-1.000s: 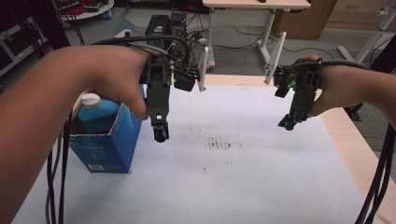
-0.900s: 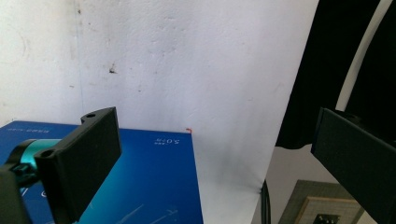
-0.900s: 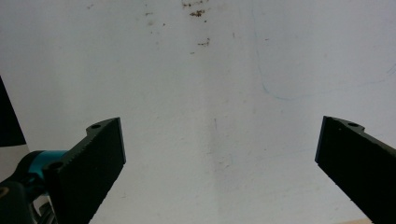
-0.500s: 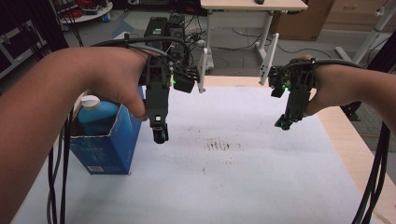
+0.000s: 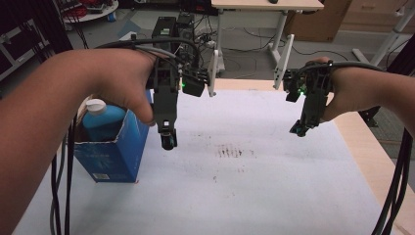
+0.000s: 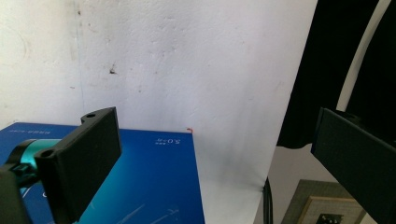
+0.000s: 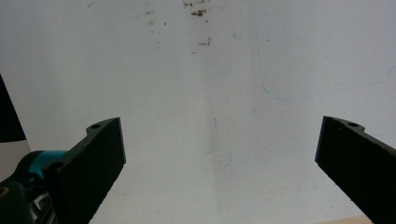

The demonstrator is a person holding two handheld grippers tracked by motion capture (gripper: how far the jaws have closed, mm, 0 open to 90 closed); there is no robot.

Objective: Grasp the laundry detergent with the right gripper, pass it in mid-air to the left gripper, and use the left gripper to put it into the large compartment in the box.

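Blue box [image 5: 113,149], with a capped bottle [image 5: 100,115] inside, stands just beside our left gripper [image 5: 168,141], jaws wide and empty, while our right gripper [image 5: 298,130] hangs well apart, equally wide.

I note a table [image 5: 274,196] with a white, stained cover and a bare wood edge along its right side. Beyond it I see a grey floor [image 5: 254,36] strewn with cables, a white-legged desk [image 5: 266,5], a cardboard box [image 5: 342,19] and a black equipment stack [image 5: 166,29]. Lighting is even and shadows are soft.
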